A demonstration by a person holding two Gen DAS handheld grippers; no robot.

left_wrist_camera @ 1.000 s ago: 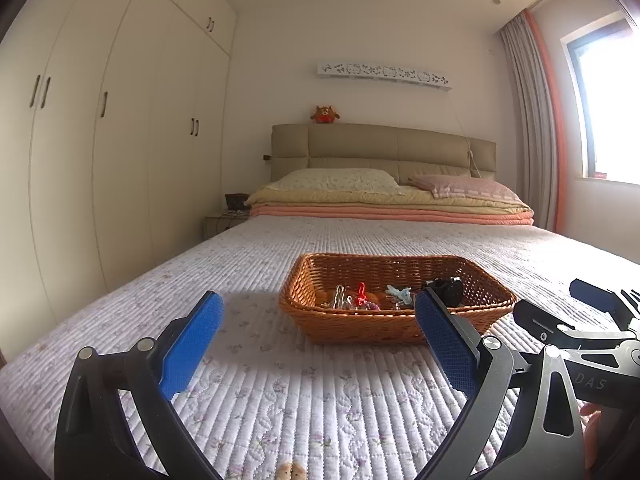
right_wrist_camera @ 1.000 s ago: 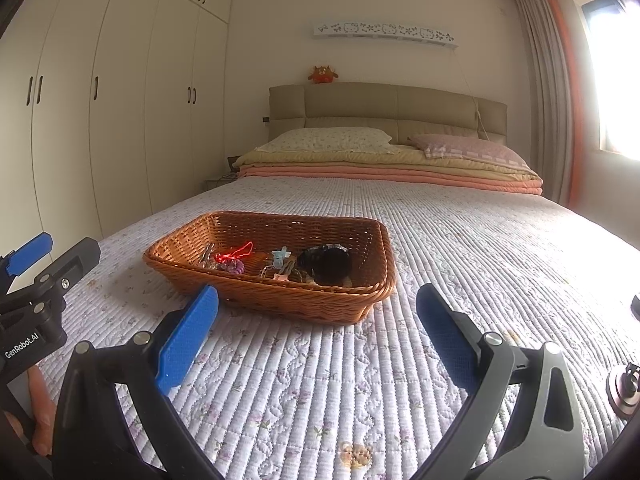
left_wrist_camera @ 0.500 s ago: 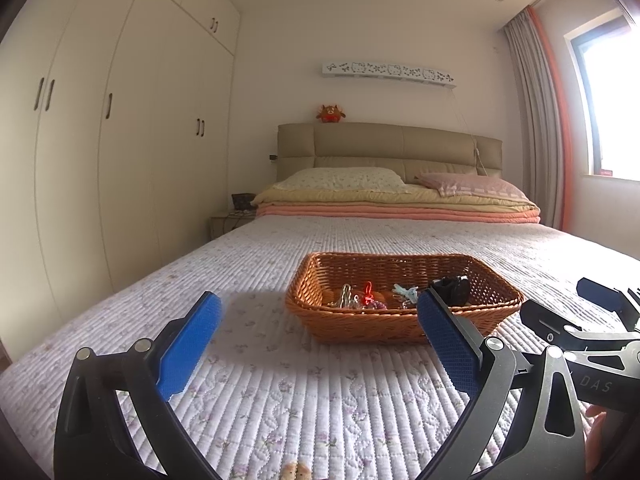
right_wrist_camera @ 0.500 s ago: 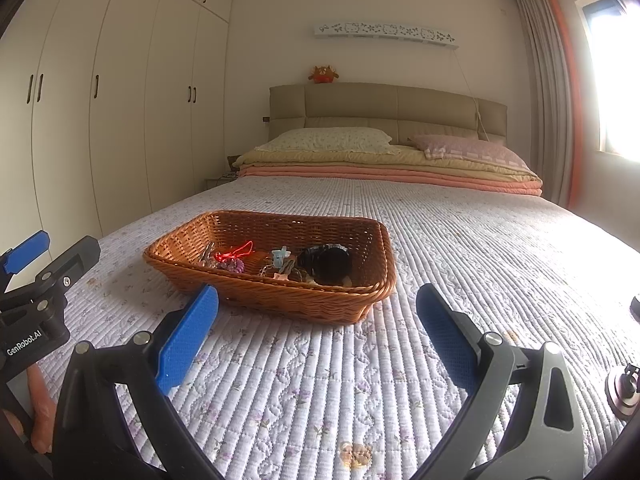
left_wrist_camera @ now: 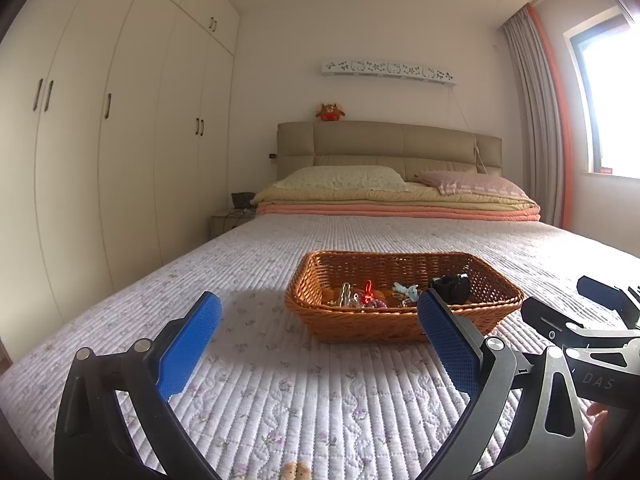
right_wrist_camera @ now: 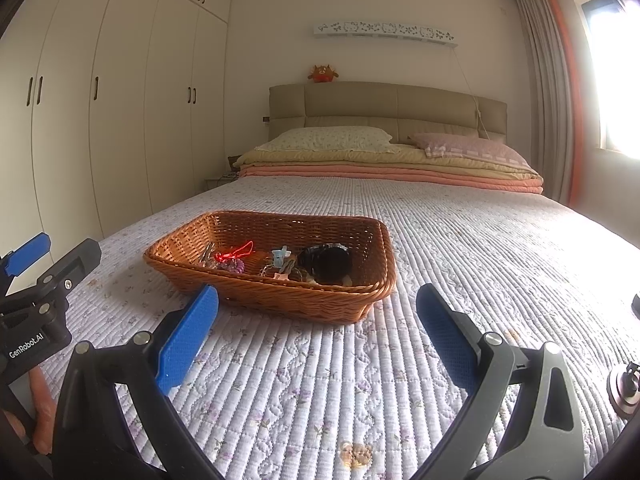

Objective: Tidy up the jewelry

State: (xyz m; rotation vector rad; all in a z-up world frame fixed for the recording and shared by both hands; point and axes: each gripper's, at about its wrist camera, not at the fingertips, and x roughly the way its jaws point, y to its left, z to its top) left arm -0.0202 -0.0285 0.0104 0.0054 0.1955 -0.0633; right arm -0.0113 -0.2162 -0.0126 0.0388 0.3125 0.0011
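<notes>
A brown wicker basket [left_wrist_camera: 384, 324] [right_wrist_camera: 304, 300] sits on the quilted bedspread. Inside lie a red cord piece [right_wrist_camera: 236, 254] [left_wrist_camera: 367, 290], a purple bead bracelet [right_wrist_camera: 234, 266], a light blue clip [right_wrist_camera: 280, 255] [left_wrist_camera: 406, 290], silvery pieces [left_wrist_camera: 345, 294] and a black watch [right_wrist_camera: 326, 262] [left_wrist_camera: 450, 286]. My left gripper [left_wrist_camera: 318, 340] stands open just short of the basket, nothing between its blue pads. My right gripper [right_wrist_camera: 318, 328] is open too, near the basket's front right corner, and empty. Each gripper shows at the edge of the other's view.
The bedspread [right_wrist_camera: 460, 240] stretches to folded blankets and two pillows [left_wrist_camera: 348, 178] by the headboard. White wardrobes [left_wrist_camera: 120, 140] line the left wall. A nightstand [left_wrist_camera: 230, 220] stands by the bed head. A small metal object [right_wrist_camera: 624, 388] lies at the right edge.
The left wrist view has pulled back slightly and tilted up, so the basket sits a little lower and farther. The right gripper has barely moved. Both stay open.
</notes>
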